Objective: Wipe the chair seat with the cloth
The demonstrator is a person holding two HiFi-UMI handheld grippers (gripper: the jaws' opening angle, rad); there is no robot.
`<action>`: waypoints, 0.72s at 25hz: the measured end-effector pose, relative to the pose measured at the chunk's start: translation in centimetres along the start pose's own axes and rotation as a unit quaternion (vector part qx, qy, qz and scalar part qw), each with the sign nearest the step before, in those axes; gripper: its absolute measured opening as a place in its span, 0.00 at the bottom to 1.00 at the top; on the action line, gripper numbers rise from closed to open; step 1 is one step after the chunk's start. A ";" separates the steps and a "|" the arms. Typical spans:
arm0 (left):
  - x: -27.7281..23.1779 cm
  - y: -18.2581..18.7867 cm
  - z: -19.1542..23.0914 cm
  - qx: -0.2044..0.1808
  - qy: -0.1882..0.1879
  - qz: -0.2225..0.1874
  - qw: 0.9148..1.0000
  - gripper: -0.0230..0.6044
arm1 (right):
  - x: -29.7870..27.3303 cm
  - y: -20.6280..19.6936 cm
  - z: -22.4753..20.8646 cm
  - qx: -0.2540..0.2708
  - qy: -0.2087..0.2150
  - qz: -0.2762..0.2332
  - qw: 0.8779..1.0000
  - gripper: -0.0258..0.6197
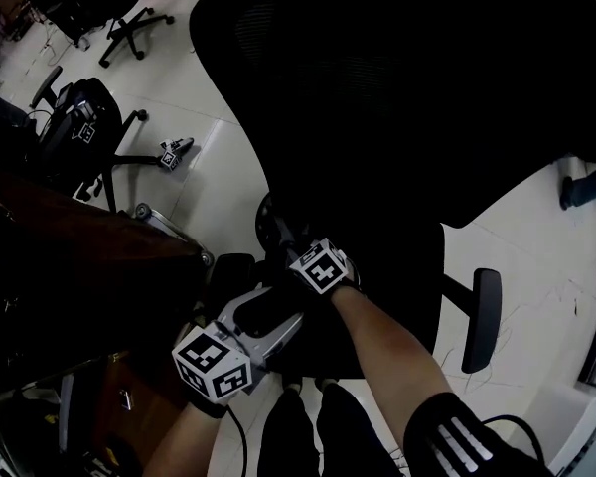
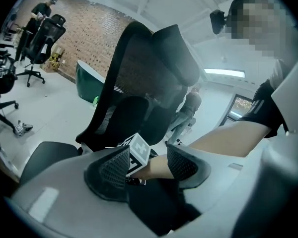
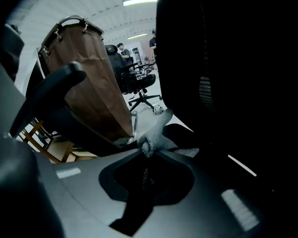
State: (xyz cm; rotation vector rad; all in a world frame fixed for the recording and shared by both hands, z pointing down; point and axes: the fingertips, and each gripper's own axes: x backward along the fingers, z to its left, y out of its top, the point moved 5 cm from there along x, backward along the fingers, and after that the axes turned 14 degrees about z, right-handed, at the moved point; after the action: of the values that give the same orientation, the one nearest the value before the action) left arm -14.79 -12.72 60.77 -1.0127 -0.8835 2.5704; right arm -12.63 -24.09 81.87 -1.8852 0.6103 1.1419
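A black office chair fills the head view; its tall backrest (image 1: 397,87) hides most of the dark seat (image 1: 392,286). My right gripper (image 1: 278,235) reaches in low under the backrest, over the seat's left side. In the right gripper view it (image 3: 149,150) is shut on a bunched grey cloth (image 3: 156,135) at its tips. My left gripper (image 1: 266,311) hangs just behind it. Its jaws (image 2: 148,165) stand open with nothing held; between them I see the right gripper's marker cube (image 2: 138,152) and a forearm. The cloth does not show in the head view.
A brown wooden desk (image 1: 70,256) stands close on the left, shown as a brown panel (image 3: 94,83) in the right gripper view. The chair's right armrest (image 1: 485,316) juts out. Other black office chairs (image 1: 84,117) and a loose marker device (image 1: 174,152) are on the white tiled floor.
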 end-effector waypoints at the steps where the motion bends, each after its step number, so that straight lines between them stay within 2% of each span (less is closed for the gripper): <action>1: -0.1 -0.2 0.1 0.002 -0.001 0.003 1.000 0.45 | -0.5 -0.2 -0.4 -0.004 -0.001 0.003 1.000 0.09; 5: -0.6 -0.5 -0.1 0.010 -0.002 0.018 1.000 0.45 | -1.0 -1.7 -1.7 -0.001 0.005 0.005 1.000 0.09; 9: -2.0 -0.6 -0.3 0.007 -0.015 0.020 1.000 0.45 | 0.5 -5.5 -5.5 -0.002 -0.040 0.040 0.998 0.09; 14: -3.6 0.0 -1.1 0.001 -0.031 0.025 0.999 0.45 | 4.9 -14.4 -11.9 -0.063 -0.101 0.121 0.986 0.09; 18: -4.6 0.0 -2.1 -0.005 -0.041 0.032 0.999 0.45 | 9.5 -20.1 -15.7 -0.118 -0.135 0.140 0.974 0.09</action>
State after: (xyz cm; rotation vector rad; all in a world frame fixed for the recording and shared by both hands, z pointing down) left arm -9.97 -13.74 62.07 -0.9589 -0.8987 2.6799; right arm 14.32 -26.40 85.39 -1.8303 0.6216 1.6857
